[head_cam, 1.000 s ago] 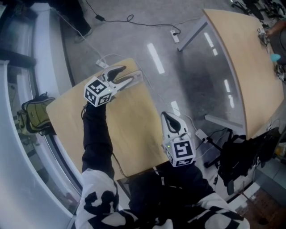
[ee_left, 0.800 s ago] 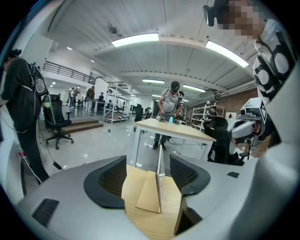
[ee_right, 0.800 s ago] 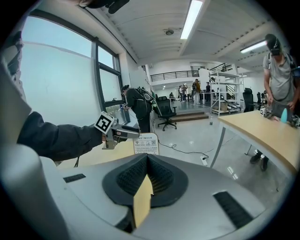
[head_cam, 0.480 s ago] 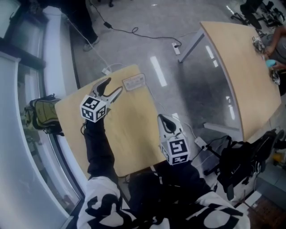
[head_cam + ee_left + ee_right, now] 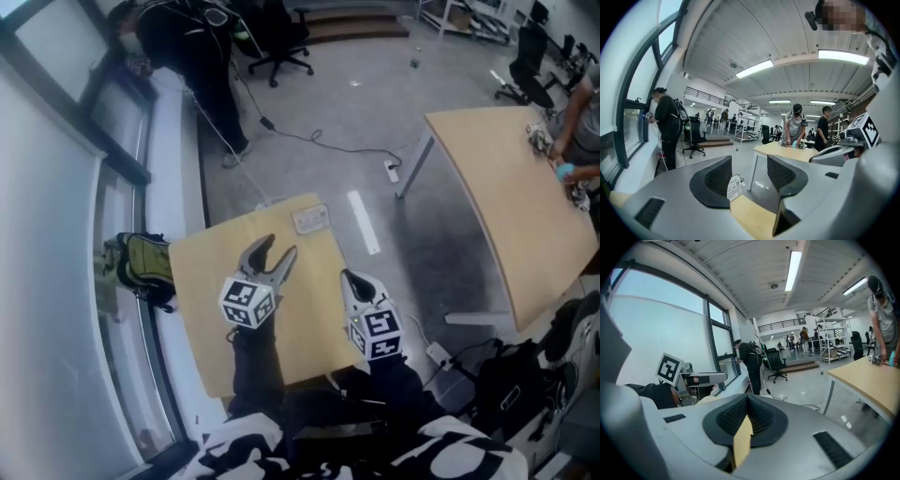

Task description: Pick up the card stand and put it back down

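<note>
Head view. Card stand (image 5: 310,219): a small pale rectangle with faint reddish print, set at the far edge of the small wooden table (image 5: 202,281), well apart from both tongs. Upright or tilted: cannot tell from above. Left gripper (image 5: 277,249) hovers over the table with jaws parted. Right gripper (image 5: 349,277) just beside it, tips together.

Left gripper view. Jaws of the left gripper (image 5: 749,172) stand apart, having just been closing a little, with nothing pressed between the pads. Seen through the gap, farther off on the table (image 5: 757,220): the card stand (image 5: 734,187), upright, white, with lines of print too small to read. Foot of it not to be made out, the lower left edge merging with the dark pad.

Right gripper view. Right gripper (image 5: 747,399) closed, pads meeting, holding nothing. Only a sliver of table showing through the slit below. Card stand out of sight here.
</note>
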A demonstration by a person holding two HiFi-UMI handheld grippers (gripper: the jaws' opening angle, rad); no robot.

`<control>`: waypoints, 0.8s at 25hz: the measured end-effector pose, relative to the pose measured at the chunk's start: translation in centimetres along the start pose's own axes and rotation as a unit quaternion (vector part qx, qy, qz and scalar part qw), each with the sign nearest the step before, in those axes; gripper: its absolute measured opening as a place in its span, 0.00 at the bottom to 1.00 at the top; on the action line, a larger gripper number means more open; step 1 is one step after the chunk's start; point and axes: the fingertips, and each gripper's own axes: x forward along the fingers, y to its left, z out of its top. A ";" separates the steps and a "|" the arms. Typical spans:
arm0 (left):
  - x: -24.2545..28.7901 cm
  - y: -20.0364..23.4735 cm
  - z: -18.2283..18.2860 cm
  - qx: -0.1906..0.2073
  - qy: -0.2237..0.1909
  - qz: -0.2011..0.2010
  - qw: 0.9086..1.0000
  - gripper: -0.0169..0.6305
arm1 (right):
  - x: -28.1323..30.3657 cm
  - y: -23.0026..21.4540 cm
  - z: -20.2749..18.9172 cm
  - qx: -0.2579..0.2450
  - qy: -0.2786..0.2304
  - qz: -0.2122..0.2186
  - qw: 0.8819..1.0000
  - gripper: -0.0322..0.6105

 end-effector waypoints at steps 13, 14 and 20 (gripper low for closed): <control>-8.3 -7.1 7.3 0.008 -0.082 0.109 0.991 0.14 | -4.5 4.6 8.7 -0.050 -0.082 0.055 0.994 0.08; -8.7 -7.6 7.4 0.012 -0.085 0.116 0.989 0.11 | -4.9 4.8 8.9 -0.052 -0.086 0.059 0.993 0.08; -10.0 -9.7 8.5 0.021 -0.107 0.145 0.983 0.04 | -6.1 5.6 9.7 -0.058 -0.088 0.074 0.992 0.08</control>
